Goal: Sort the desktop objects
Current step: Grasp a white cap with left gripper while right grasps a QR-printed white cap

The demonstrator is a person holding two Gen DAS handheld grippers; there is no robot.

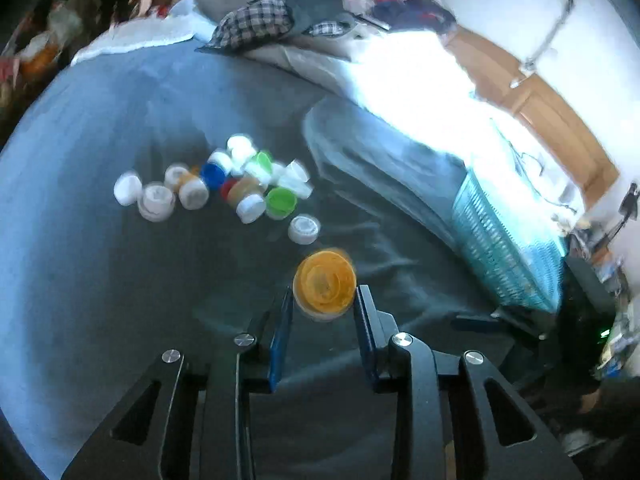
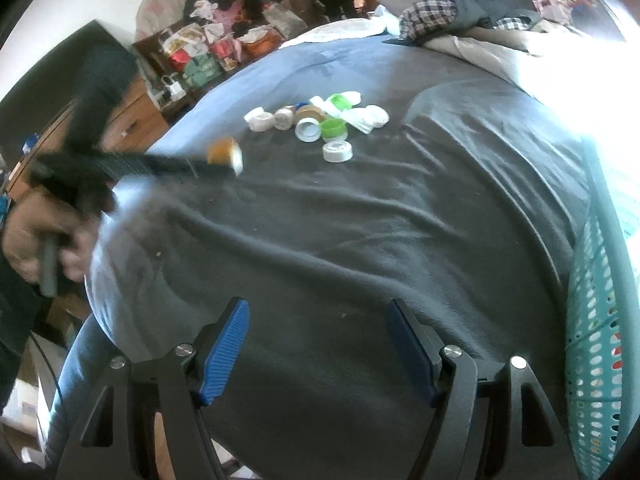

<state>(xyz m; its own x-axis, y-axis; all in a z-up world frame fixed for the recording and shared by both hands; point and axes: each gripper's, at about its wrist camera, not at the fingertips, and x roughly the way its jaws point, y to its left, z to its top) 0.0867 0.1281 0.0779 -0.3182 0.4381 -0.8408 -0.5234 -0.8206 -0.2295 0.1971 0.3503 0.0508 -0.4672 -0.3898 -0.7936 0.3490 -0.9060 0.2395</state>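
Note:
An orange cap (image 1: pixel 324 285) sits clamped between the blue pads of my left gripper (image 1: pixel 323 300), lifted off the grey blanket. The right wrist view shows the same orange cap (image 2: pixel 225 153) at the tip of the blurred left gripper (image 2: pixel 224 166), held by a hand (image 2: pixel 36 236). A pile of caps (image 1: pixel 224 184), white, green, blue and red, lies on the blanket beyond it; the pile of caps (image 2: pixel 316 120) also appears far ahead of my right gripper (image 2: pixel 318 312). That gripper hangs open over bare blanket with nothing between its fingers.
A teal perforated basket (image 1: pixel 504 248) stands at the right edge of the bed, and the teal basket (image 2: pixel 596 360) is close to my right gripper. Folded clothes and a checked cloth (image 1: pixel 260 20) lie at the far end. A wooden drawer unit (image 2: pixel 132 120) stands left of the bed.

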